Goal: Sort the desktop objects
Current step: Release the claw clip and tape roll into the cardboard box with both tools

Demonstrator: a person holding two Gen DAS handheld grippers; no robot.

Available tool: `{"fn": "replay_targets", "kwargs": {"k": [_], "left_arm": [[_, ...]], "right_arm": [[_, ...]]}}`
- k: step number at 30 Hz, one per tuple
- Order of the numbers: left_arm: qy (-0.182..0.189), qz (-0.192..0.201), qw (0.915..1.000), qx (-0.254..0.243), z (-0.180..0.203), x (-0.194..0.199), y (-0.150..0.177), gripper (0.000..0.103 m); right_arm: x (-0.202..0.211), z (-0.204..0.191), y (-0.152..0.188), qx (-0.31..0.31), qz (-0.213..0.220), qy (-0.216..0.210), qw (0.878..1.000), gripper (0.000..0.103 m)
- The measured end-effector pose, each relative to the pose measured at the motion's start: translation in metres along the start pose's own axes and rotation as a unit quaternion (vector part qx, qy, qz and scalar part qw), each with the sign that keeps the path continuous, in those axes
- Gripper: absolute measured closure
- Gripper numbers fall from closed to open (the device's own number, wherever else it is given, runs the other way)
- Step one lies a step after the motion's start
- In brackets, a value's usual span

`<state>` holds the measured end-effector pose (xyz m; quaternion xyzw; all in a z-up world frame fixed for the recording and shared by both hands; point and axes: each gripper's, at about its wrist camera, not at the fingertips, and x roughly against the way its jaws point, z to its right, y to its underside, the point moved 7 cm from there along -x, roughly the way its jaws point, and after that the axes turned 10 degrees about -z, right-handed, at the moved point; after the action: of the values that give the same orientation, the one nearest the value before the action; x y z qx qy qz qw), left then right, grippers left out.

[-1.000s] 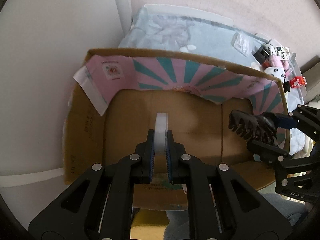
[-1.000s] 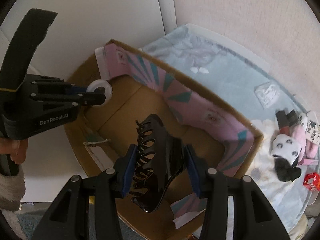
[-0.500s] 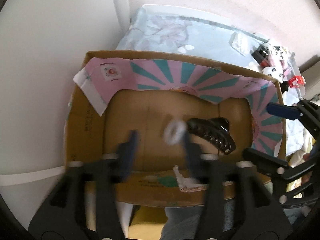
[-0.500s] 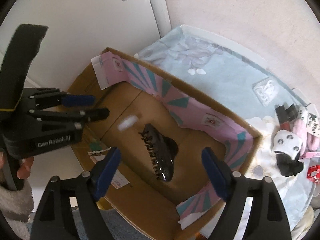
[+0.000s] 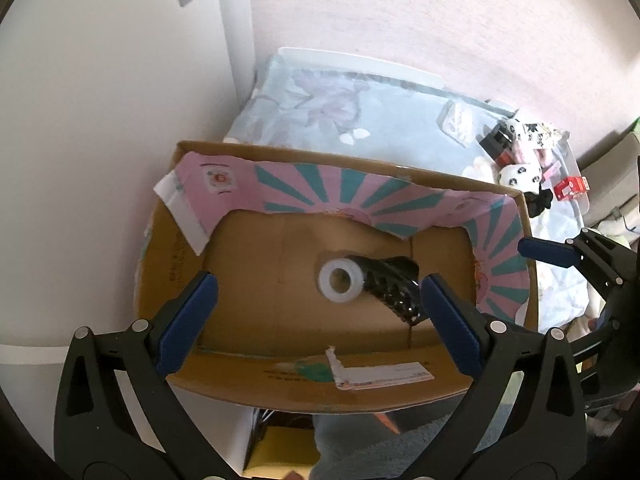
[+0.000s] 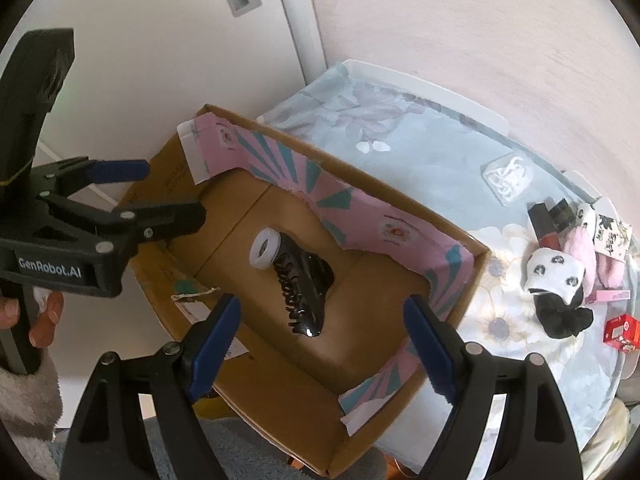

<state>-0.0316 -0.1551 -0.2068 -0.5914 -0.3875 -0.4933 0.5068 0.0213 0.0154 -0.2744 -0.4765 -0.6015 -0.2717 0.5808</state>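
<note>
Both my hand-held grippers, left (image 5: 316, 300) & right (image 6: 320, 320), have just been opening and hang wide w/ nothing held, tape roll (image 5: 341, 280) touching black hair claw (image 5: 394, 286) on the cardboard box (image 5: 320, 384) floor; risk: swinging toward the leftover bits beyond the box, I clip its rim.

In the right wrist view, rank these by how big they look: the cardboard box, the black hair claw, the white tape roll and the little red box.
1. cardboard box
2. black hair claw
3. white tape roll and little red box: these look alike, and the red box is cut off at the picture's edge, so I will not rank them.
</note>
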Motion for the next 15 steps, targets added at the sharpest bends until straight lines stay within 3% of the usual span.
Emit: {"fn": "replay_targets", "kwargs": {"k": [3,7,11,15], "left_arm": [[0.015,0.011,0.9998,-0.005,0.009,0.004,-0.002,0.000],[0.042,0.014,0.9990,-0.011,0.019,0.010,-0.006,0.000],[0.061,0.021,0.9976,-0.024,0.030,0.015,-0.011,0.000],[0.133,0.014,0.9905,-0.032,0.049,0.019,-0.017,0.000]], "right_arm": [[0.001,0.006,0.001,-0.016,0.000,-0.009,1.000,0.020],[0.008,0.013,0.000,-0.033,0.014,-0.011,0.999,0.002],[0.019,0.019,-0.002,-0.044,0.039,-0.020,0.998,0.001],[0.028,0.028,-0.001,-0.049,0.053,-0.020,0.997,0.001]]}}
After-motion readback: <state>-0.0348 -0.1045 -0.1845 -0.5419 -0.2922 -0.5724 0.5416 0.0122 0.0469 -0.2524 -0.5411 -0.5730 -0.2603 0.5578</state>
